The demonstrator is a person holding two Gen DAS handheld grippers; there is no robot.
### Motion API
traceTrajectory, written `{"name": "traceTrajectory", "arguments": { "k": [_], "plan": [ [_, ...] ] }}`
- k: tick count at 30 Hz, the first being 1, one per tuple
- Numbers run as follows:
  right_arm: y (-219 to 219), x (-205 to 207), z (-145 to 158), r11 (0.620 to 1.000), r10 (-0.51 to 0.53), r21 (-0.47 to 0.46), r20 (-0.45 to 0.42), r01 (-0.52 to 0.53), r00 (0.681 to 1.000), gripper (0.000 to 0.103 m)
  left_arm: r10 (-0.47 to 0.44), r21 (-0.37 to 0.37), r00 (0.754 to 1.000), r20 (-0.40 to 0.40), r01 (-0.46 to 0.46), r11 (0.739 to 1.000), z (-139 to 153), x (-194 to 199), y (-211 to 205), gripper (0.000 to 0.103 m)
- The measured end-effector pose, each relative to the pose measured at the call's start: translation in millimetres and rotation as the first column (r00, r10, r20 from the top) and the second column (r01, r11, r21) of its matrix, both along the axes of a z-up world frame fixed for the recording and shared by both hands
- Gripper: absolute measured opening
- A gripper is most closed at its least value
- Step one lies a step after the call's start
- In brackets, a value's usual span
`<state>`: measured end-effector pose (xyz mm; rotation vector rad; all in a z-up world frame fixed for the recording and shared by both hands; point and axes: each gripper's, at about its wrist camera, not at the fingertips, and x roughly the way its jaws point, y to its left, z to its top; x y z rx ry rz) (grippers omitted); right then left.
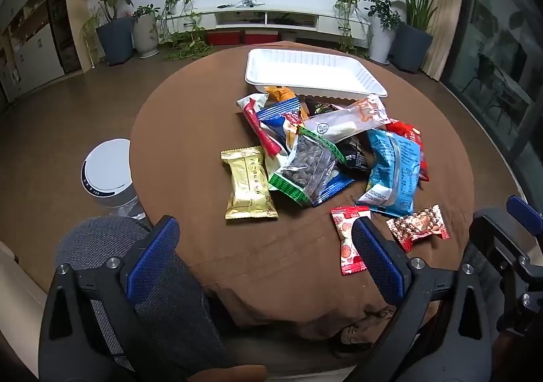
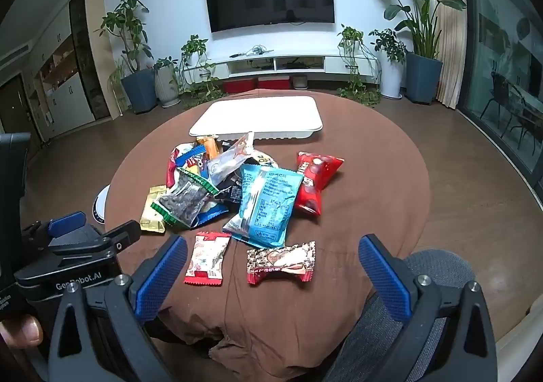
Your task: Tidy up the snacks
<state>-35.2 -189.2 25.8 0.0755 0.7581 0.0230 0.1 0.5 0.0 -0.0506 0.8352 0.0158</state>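
- Left wrist view: the left gripper is held with its jaws wide apart and nothing between them, angled down over the near part of the brown tablecloth.
- Just ahead of its right finger a small red-and-white packet is seen, partly hidden by that finger; a brown heart-print candy lies just beyond and to the right.
- Ahead and slightly left lies a gold packet, flat and apart from the others on its left side, touching the main snack pile on its right.
- Farther ahead, past the pile, the empty white tray is set; the pile's far edge touches or overlaps its near rim.
- Right wrist view: the right gripper is likewise spread wide and empty, with the red-and-white packet and the heart-print candy lying between and just ahead of its fingers.
- A light blue bag and a red bag are found ahead, the red one to the right.
- Handling, as judged: all packets appear light, soft and crinkly, with glossy film likely to slip; contents may be crushable.
- A hold across the middle of the small flat packets, or on a crimped end seal, is judged safest; the puffed bags would be better pinched at a sealed edge than squeezed at the belly.
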Motion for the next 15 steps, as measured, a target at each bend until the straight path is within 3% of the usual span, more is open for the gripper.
{"name": "traceTrajectory", "arguments": {
  "k": [15],
  "plan": [
    [-6.5,-2.5,-9.6,1.000,-0.015,0.002,-0.025,0.015,1.000,0.103,0.001,0.003,1.000,0.003,-0.001,1.000,-0.1,1.4,1.4,0.103]
  ]
}}
